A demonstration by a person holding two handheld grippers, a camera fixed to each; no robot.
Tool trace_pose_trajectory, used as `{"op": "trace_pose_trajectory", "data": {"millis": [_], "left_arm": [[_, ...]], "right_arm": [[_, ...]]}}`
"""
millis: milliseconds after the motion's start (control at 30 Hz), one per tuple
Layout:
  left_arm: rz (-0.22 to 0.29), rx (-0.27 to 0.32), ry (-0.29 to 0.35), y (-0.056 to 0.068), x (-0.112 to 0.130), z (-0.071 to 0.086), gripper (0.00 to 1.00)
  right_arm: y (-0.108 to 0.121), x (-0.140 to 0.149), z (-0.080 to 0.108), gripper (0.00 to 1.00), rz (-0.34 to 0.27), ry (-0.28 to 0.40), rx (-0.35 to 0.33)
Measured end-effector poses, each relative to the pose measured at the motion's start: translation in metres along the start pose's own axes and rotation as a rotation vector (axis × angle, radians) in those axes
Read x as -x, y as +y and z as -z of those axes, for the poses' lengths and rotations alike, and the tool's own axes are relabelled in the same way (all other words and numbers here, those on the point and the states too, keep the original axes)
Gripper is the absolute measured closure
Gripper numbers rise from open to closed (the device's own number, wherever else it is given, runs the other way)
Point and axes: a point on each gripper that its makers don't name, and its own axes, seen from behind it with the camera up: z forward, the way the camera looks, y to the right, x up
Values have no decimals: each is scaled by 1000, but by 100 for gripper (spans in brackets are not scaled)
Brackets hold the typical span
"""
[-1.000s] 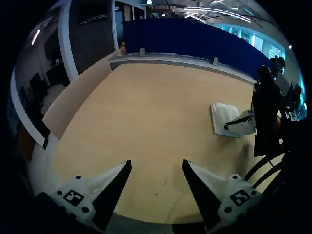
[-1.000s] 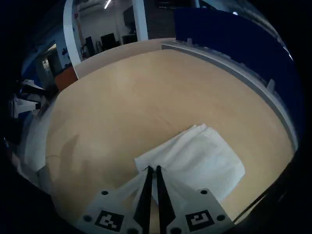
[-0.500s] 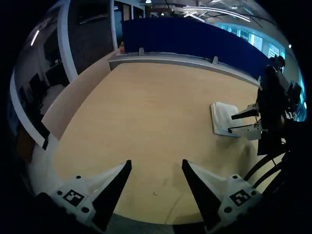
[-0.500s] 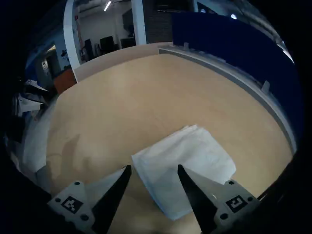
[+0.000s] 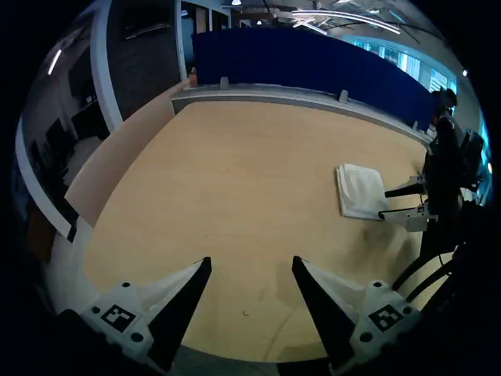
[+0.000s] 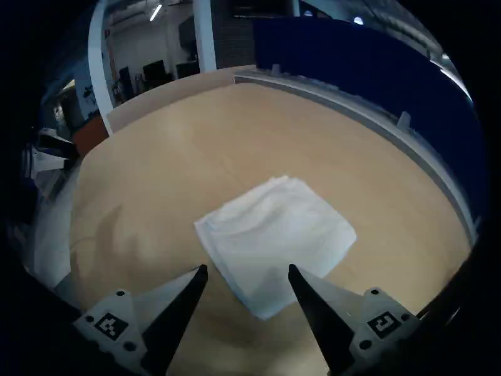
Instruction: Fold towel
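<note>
Left tongs: spread wide, gripping nothing, over the counter; the folded towel lies well off to their right. Right tongs: spread wide, gripping nothing; the towel lies flat just ahead, its near corner between the fingers.

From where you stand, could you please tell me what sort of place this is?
Probably an open-plan office: a large light wooden table bordered by a dark blue partition screen, with long strip ceiling lights overhead.

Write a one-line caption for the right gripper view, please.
Open right gripper poised before a folded white towel lying flat on a light wooden table.
</note>
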Motion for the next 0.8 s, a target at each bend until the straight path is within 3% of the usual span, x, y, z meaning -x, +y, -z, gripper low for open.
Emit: {"op": "trace_pose_trajectory", "data": {"millis": [433, 633, 800], "left_arm": [[-5, 6, -2, 4, 0, -5, 4], [-3, 5, -3, 3, 0, -7, 4], [3, 5, -4, 1, 0, -7, 4]], "right_arm": [[13, 42, 8, 3, -77, -45, 52], [14, 49, 5, 35, -83, -60, 63], [17, 50, 2, 68, -106, -67, 73]]}}
